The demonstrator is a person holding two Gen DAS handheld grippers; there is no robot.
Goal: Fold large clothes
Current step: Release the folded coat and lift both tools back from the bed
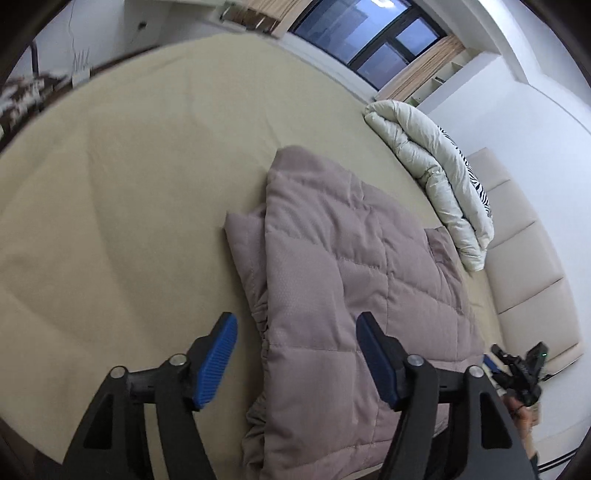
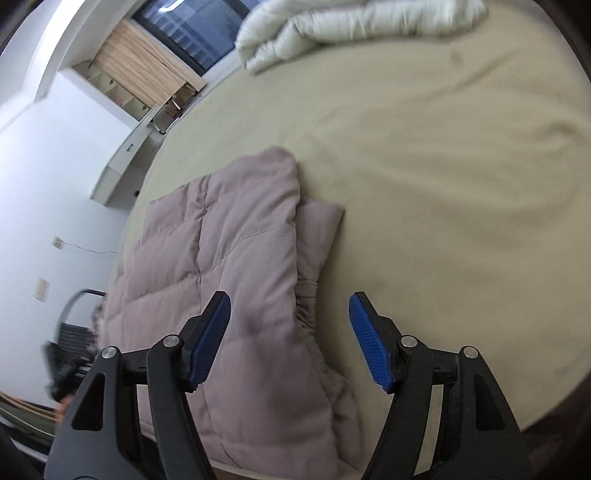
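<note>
Quilted jacket (image 1: pixel 343 295), dusty mauve and padded, lies folded into a thick stack on the beige bed sheet (image 1: pixel 129 203), near the bed's close edge. A narrower under-layer pokes out on one side of the stack, with gathered elastic fabric showing along that same edge.

Left to right in the left wrist view: bare sheet takes up the left half — lightly creased. The left gripper (image 1: pixel 295 363) hangs above the near end of the jacket, jaws spread wide and holding nothing; one blue pad (image 1: pixel 216 363) sits over the sheet just beside the jacket's edge, the other over the quilting. Far right, a cream duvet (image 1: pixel 428 173) is rolled up against the padded headboard (image 1: pixel 524 254), a zebra-striped item tucked behind it. A dark window (image 1: pixel 369 37) with tan curtains stands at the far wall.

In the right wrist view the jacket (image 2: pixel 229 280) fills the left of the bed, with white wall and shelving beyond it. The right gripper (image 2: pixel 290 341) is likewise released, grasping nothing — its left pad over the quilted top layer, its right pad over plain sheet (image 2: pixel 443 184). The duvet (image 2: pixel 351 26) lies at the far edge, well apart from the jacket.
</note>
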